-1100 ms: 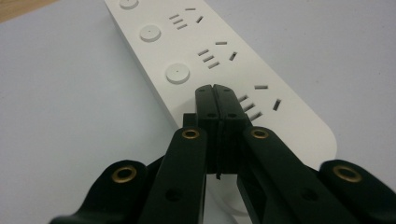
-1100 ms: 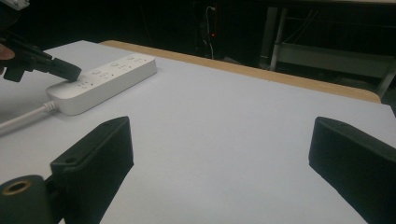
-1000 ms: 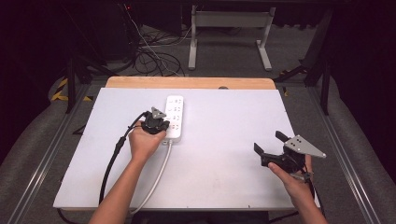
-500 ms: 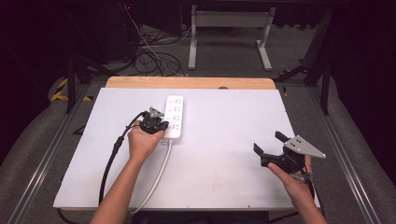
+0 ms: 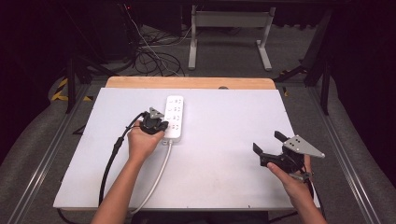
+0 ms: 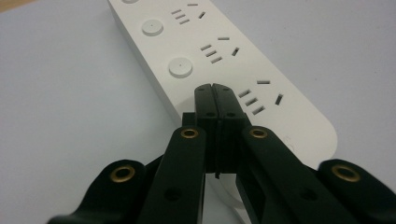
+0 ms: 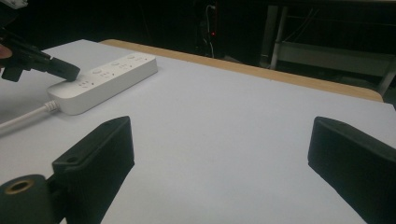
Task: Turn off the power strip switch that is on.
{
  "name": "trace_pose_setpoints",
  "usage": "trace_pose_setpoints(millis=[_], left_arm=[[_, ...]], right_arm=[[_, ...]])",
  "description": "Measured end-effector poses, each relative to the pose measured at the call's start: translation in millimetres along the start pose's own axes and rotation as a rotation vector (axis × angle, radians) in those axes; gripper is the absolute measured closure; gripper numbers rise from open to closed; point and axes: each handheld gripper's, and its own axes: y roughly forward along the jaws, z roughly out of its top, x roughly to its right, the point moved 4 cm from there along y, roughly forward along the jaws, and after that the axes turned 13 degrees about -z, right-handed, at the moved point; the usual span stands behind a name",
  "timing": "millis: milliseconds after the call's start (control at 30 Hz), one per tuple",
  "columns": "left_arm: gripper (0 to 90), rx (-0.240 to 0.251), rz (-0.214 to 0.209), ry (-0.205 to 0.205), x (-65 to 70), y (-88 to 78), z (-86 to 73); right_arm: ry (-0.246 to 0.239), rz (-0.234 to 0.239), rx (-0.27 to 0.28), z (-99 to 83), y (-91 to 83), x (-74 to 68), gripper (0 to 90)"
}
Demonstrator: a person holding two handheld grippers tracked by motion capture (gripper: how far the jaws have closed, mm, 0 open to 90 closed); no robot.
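Left gripper view: gripper point(image 6: 215, 88) pressed together, tips on the power strip point(image 6: 233, 60) near its cord end.

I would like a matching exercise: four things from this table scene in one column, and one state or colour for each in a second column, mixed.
1. left gripper
2. right gripper
3. power strip
4. far table edge

a. wooden brown
b. fingers wide apart
c. white, lying flat
d. fingers shut, tips over the strip

Pairs: 1-d, 2-b, 3-c, 4-a
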Motion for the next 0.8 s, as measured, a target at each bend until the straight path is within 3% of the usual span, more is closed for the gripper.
trace_pose_setpoints(millis=[800], left_arm=[[90.0, -0.037, 0.000, 0.034, 2.9, 0.4, 1.1]], right_arm=[[0.004, 0.000, -0.005, -0.4, 0.6, -0.2, 7.7]])
